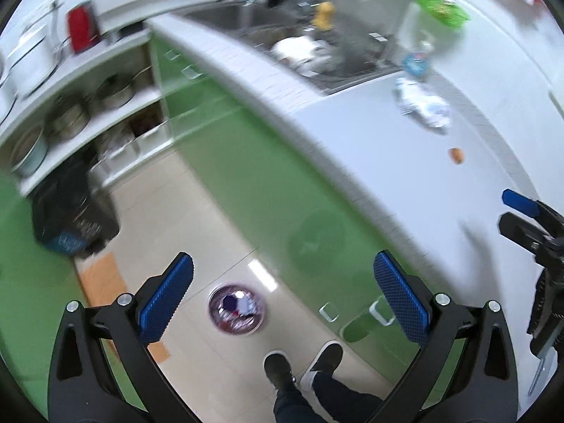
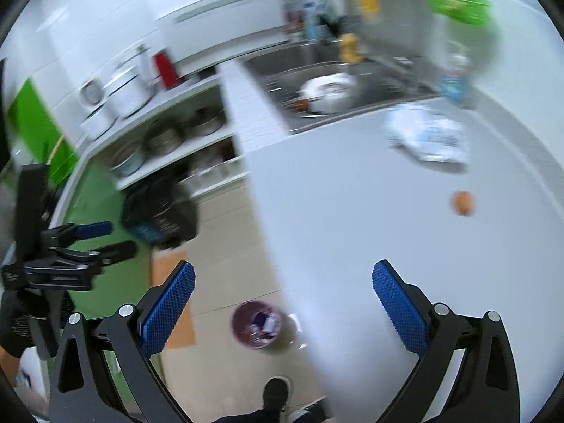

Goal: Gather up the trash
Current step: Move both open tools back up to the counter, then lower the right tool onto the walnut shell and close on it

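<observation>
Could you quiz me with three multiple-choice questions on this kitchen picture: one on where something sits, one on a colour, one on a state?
1. Where does the small trash bin stand?
A. On the floor beside the counter
B. In the sink
C. On a shelf among the pots

2. What colour are the pads on the fingers of the right gripper?
A. Red
B. Blue
C. Yellow

3. How do the jaws of the left gripper stand?
A. Shut on a wrapper
B. Shut on nothing
C. Wide open and holding nothing

Answers:
1. A: both views show it on the tiled floor, below the white counter edge.
2. B: both pads are plainly blue.
3. C: the floor and bin show through the wide gap between the fingers.
</observation>
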`<state>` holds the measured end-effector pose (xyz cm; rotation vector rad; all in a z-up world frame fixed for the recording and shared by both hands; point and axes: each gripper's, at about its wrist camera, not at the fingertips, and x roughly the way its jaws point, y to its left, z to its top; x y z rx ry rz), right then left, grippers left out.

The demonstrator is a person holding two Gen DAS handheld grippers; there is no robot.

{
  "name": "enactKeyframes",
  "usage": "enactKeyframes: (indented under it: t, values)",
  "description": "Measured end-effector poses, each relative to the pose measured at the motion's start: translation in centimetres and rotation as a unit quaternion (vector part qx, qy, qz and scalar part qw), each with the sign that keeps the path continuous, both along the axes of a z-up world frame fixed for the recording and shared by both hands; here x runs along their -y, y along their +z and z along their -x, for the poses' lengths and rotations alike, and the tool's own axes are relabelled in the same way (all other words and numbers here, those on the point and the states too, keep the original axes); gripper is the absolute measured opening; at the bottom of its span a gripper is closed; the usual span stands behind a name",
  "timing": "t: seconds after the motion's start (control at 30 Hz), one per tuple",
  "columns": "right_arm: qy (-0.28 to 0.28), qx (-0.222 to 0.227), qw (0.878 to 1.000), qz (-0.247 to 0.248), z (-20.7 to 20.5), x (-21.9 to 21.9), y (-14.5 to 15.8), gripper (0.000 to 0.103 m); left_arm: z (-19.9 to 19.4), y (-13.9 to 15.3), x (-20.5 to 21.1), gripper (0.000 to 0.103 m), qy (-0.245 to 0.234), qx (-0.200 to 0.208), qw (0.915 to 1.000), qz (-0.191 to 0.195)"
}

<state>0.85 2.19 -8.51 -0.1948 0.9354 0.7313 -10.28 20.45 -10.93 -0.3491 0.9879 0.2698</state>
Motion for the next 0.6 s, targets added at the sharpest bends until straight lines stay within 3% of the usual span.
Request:
enactKeyframes:
  t: [0.27, 0.6]
  values:
    - [-0.084, 0.012, 0.996, 0.027, -5.7, 7.4, 0.4, 0.097, -7.0, 2.6, 6.0, 0.100, -0.075, 0.021, 0.9969, -0.001]
    - [-0.094, 0.003, 0.993, 0.072, -14.0, 8.6, -1.7, 0.097, -12.2, 2.5, 9.1, 0.100, -0.088, 0.016, 0.9959, 0.006]
